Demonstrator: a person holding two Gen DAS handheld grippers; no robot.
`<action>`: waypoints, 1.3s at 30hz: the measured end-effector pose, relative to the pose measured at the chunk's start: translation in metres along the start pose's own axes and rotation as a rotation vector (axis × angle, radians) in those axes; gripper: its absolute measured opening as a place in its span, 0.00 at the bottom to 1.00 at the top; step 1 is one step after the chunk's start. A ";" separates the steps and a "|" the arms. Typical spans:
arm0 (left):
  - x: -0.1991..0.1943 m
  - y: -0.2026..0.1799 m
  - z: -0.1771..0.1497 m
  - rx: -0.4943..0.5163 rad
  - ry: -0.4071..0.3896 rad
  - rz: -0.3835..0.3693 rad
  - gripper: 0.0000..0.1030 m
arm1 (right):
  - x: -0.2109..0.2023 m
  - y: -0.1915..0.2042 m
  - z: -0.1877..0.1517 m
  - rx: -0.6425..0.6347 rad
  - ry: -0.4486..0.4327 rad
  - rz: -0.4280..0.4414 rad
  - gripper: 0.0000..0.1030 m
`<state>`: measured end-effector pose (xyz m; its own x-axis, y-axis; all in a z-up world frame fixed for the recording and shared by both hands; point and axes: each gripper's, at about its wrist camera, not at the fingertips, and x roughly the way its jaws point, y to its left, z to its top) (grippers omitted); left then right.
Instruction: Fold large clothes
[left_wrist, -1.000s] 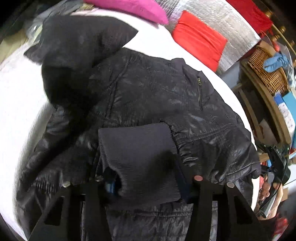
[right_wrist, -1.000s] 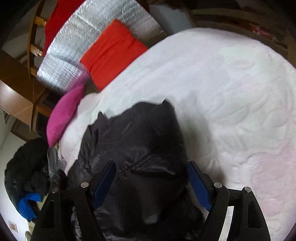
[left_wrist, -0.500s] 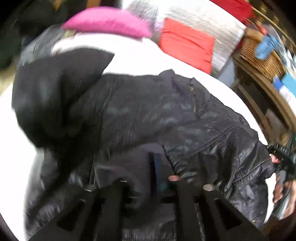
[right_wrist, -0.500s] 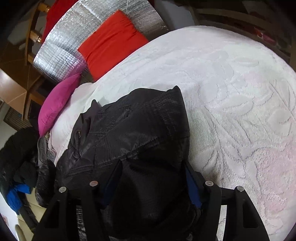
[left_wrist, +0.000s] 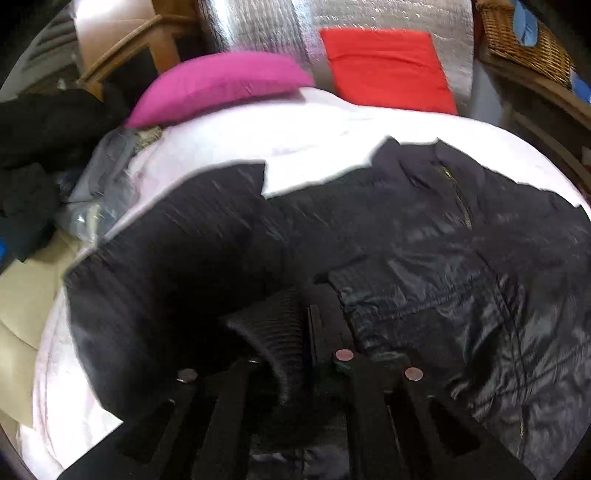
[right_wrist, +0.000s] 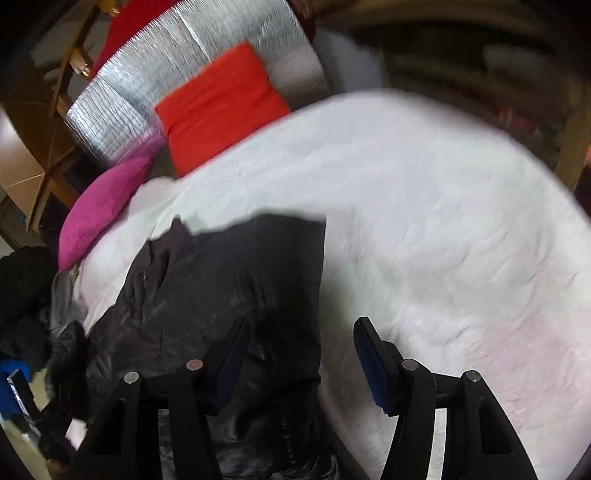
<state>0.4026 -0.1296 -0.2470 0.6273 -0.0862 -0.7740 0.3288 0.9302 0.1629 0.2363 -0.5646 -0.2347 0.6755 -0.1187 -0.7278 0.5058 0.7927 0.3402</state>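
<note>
Here the black jacket (left_wrist: 424, 258) lies spread on the white bed (right_wrist: 424, 221), low in both frames, folding barely begun. Left gripper (left_wrist: 325, 332) fingers pinch its ribbed cuff (left_wrist: 273, 325), opening slightly. Right gripper (right_wrist: 299, 354) fingers, apart astride the jacket's edge, are closing.

Your left gripper (left_wrist: 314, 325) pinches the ribbed cuff (left_wrist: 273, 332) of the black jacket (left_wrist: 424, 258) — jaws opening slightly — on the white bedspread (left_wrist: 325, 136), below the pink pillow (left_wrist: 218, 85).
</note>
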 end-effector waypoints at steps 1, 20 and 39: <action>-0.004 0.001 -0.001 0.014 -0.017 0.015 0.32 | -0.006 0.006 0.000 -0.030 -0.033 0.005 0.60; -0.014 -0.003 -0.017 0.049 -0.025 0.084 0.54 | 0.020 0.104 -0.048 -0.335 0.118 0.217 0.60; -0.051 0.226 -0.041 -0.834 -0.199 -0.159 0.95 | 0.034 0.117 -0.058 -0.309 0.185 0.187 0.60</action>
<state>0.4160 0.0999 -0.1954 0.7549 -0.2257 -0.6157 -0.1526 0.8527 -0.4997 0.2872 -0.4412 -0.2541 0.6188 0.1318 -0.7744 0.1795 0.9360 0.3027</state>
